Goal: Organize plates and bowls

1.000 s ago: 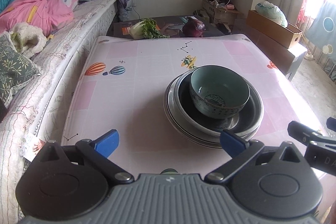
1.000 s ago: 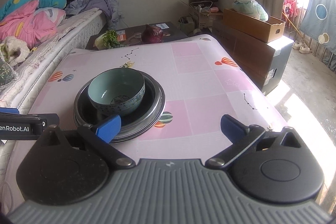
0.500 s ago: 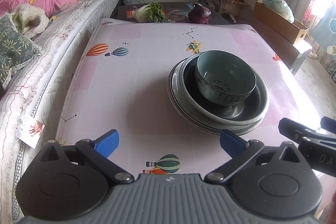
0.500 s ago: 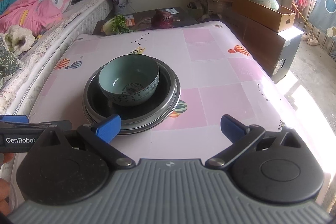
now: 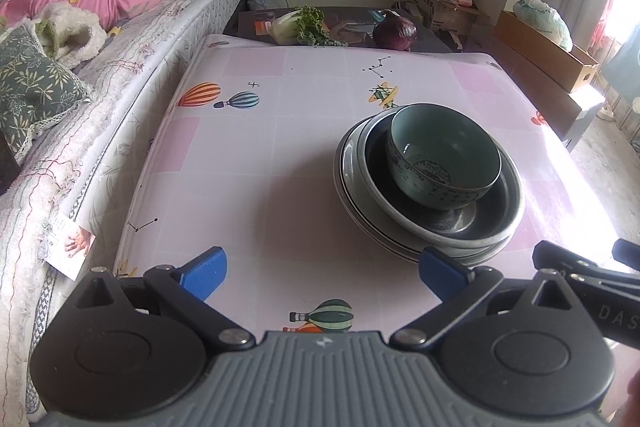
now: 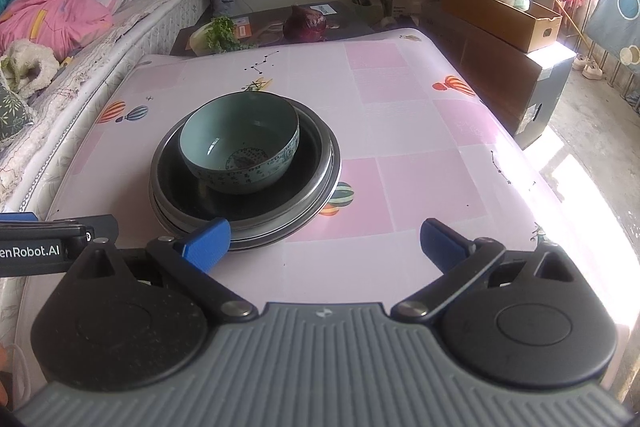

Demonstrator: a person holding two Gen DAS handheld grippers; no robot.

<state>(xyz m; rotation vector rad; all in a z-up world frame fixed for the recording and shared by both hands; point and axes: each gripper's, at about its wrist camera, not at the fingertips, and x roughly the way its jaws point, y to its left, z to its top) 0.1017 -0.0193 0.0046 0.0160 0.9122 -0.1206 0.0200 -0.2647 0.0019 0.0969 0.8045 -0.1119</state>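
Left gripper: fingers spread wide, empty, bottom of frame
Right gripper: fingers apart, empty
Bowl: centre right, nested in stacked plates
Table: pink balloon cloth

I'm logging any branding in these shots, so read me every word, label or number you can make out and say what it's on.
"enRobot.AI": white letters on the left claw's black side, cut off at the frame edge in the right wrist view.
"DAS": pale letters on the right claw's black side, cut off at the left wrist view's edge.
Markings on the teal bowl: too small to read.
Printing on the cardboard box by the wall: blurred, unreadable.
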